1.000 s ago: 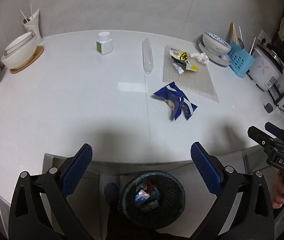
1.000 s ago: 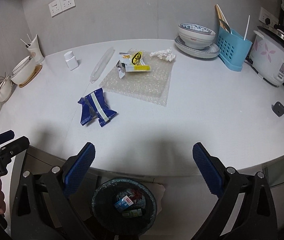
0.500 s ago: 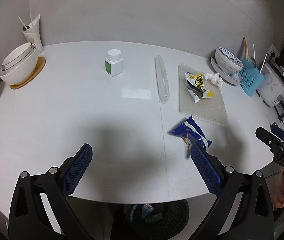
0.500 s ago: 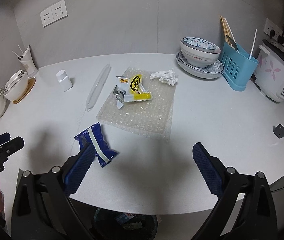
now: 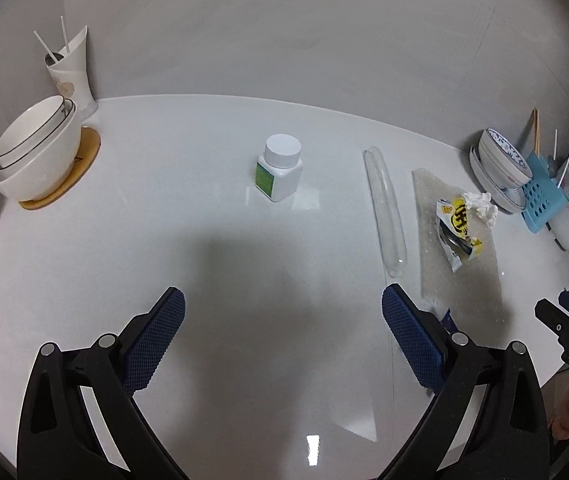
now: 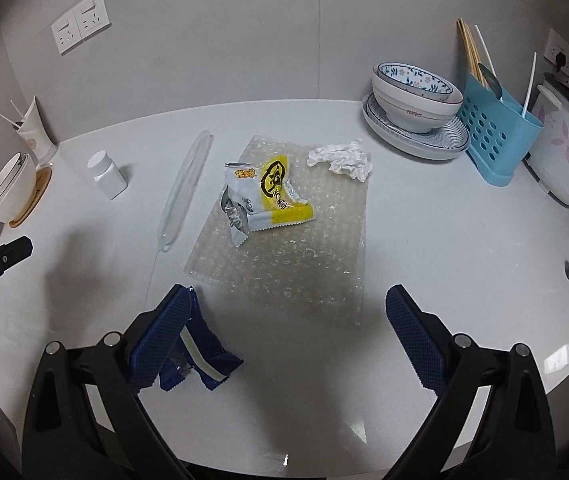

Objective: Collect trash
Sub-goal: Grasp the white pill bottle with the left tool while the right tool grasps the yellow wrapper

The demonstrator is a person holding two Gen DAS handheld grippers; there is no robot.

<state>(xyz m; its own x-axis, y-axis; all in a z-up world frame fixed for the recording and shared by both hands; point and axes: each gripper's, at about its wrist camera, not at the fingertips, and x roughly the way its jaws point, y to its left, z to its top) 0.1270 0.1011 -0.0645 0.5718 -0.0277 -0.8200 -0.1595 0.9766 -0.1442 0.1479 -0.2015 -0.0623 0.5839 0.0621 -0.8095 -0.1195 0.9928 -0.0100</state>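
Blue-padded and spread wide apart, the right hand-held gripper (image 6: pixel 284 334) hovers over the near edge of a white bench (image 6: pixel 444 240), holding nothing. A crumpled blue wrapper (image 6: pixel 200 354) lies just beside its left finger, partly hidden behind the pad. The left hand-held gripper (image 5: pixel 282 336), jaws likewise wide apart and empty, hangs above bare bench surface. Farther back a sheet of bubble wrap (image 6: pixel 304 264) carries a torn yellow-and-silver snack packet (image 6: pixel 268 198), with a wad of white tissue (image 6: pixel 342 158) at its far right corner. Left of the sheet lie a clear plastic tube (image 6: pixel 184 192) and a white pill bottle (image 5: pixel 280 168). Stacked bowls (image 6: pixel 416 98) and a blue utensil caddy (image 6: pixel 496 136) stand far right.
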